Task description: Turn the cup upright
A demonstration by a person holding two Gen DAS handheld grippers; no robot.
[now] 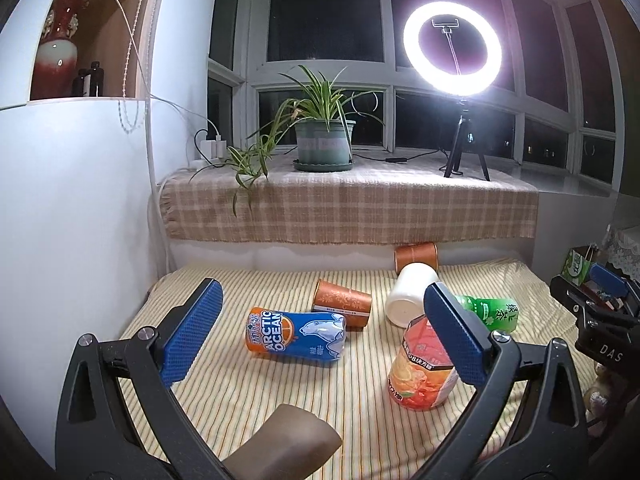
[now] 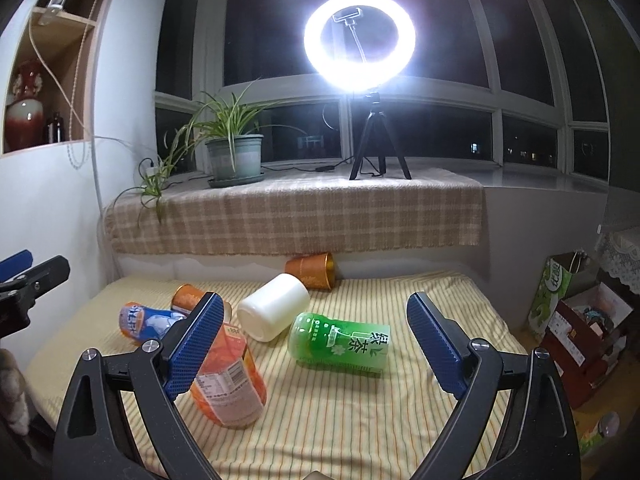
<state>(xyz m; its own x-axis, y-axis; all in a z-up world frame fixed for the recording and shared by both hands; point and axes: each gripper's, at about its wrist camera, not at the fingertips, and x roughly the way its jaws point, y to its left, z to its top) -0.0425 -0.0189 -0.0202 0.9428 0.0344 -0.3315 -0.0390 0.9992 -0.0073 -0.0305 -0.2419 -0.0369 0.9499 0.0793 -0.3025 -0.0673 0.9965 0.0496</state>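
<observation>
Nothing of the flip is done yet, as far as you can judge: every cup on the striped cloth (image 2: pixel 360 432) lies on its side, and neither of your tools has hold of anything. Your left gripper (image 1: pixel 324 336) hangs spread wide above the cloth with nothing between its blue pads, and your right gripper (image 2: pixel 316 344) is likewise splayed and empty. Take the white cup (image 2: pixel 274 306) as your landmark, lying near the middle of the cloth with its closed base turned toward you. Just in front of it and to its right lies the green cup (image 2: pixel 340 344), framed between your right gripper's fingers and probably the handiest one to start with. To the white cup's left and nearer you is the orange-pink cup (image 2: pixel 228 384), partly covered by your right gripper's left pad. Farther left of the white cup are the blue Arctic Ocean cup (image 1: pixel 296 332) and, touching it from behind, a brown patterned cup (image 1: pixel 342 306). Behind the white cup, against the foot of the ledge, lies a second brown cup (image 2: pixel 312 270). The whole job is left: closing on a cup, turning it, setting it on its base. You cannot tell from the task line which cup is meant. The brown rounded shape (image 1: pixel 280 444) at the bottom of the left wrist view is cut off and cannot be identified, and the ring light (image 2: pixel 360 36) glares out the window behind it.
</observation>
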